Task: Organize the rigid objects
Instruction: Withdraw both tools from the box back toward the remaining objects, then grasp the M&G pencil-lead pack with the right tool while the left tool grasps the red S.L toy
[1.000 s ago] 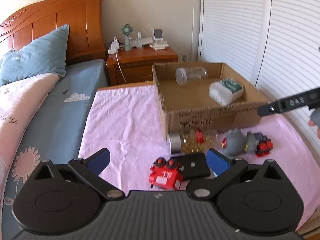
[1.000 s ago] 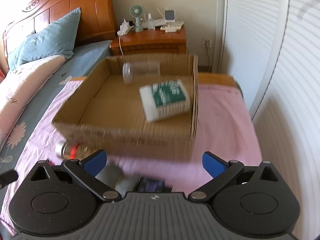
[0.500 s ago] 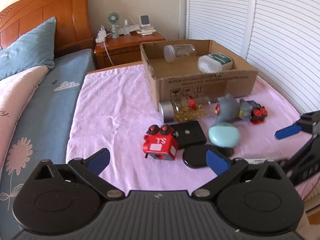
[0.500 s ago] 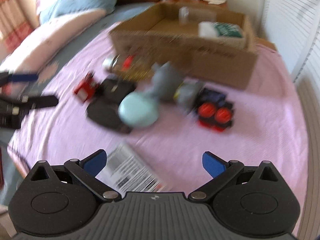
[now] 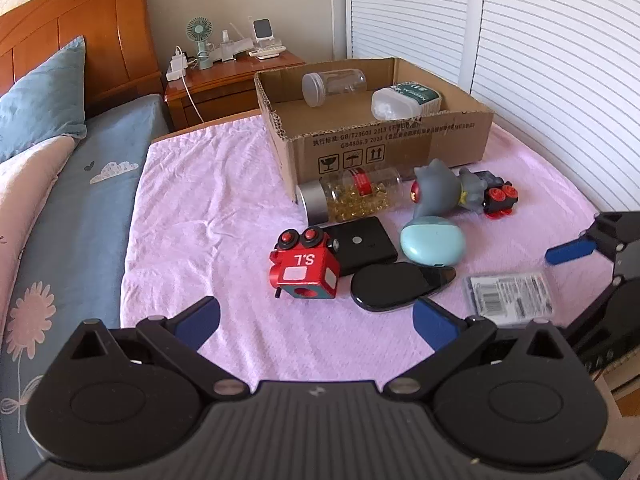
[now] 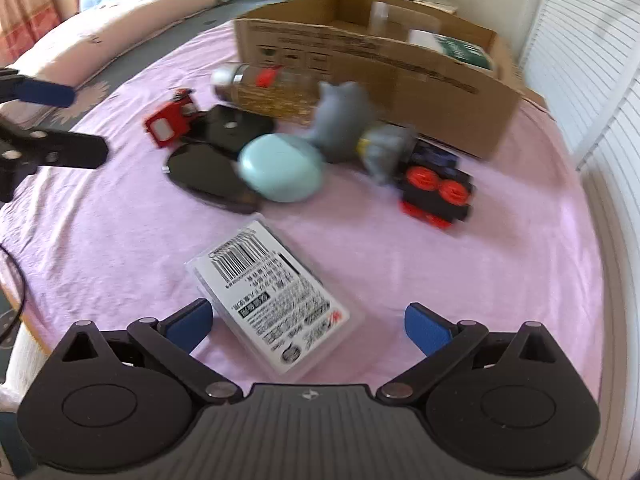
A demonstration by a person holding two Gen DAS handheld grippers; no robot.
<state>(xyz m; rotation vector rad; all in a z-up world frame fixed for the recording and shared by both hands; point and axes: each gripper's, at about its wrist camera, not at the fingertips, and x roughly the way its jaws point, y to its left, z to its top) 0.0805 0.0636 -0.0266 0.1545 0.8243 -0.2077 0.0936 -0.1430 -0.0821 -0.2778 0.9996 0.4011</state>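
On the pink cloth [image 5: 224, 216] lie a red toy block [image 5: 306, 270], a black box [image 5: 362, 244], a black oval case [image 5: 396, 286], a teal case [image 5: 433, 237], a capsule bottle [image 5: 352, 196], a grey toy figure [image 5: 440, 192], a black-and-red toy [image 5: 498, 198] and a clear labelled card case [image 6: 272, 304]. The cardboard box [image 5: 400, 144] holds a clear jar [image 5: 334, 87] and a white container [image 5: 404, 102]. My left gripper [image 5: 316, 322] is open, short of the red block. My right gripper [image 6: 308, 324] is open, its fingers either side of the card case's near end.
A wooden nightstand [image 5: 228, 80] with a fan and chargers stands behind the box. A blue pillow [image 5: 40, 100] and wooden headboard [image 5: 72, 36] are at the left. White louvred doors [image 5: 540, 60] line the right. The cloth's left half is bare.
Both grippers have pulled back from the cardboard box. The right one swung down over the loose objects to the card case. The left view now takes in the whole cluster.
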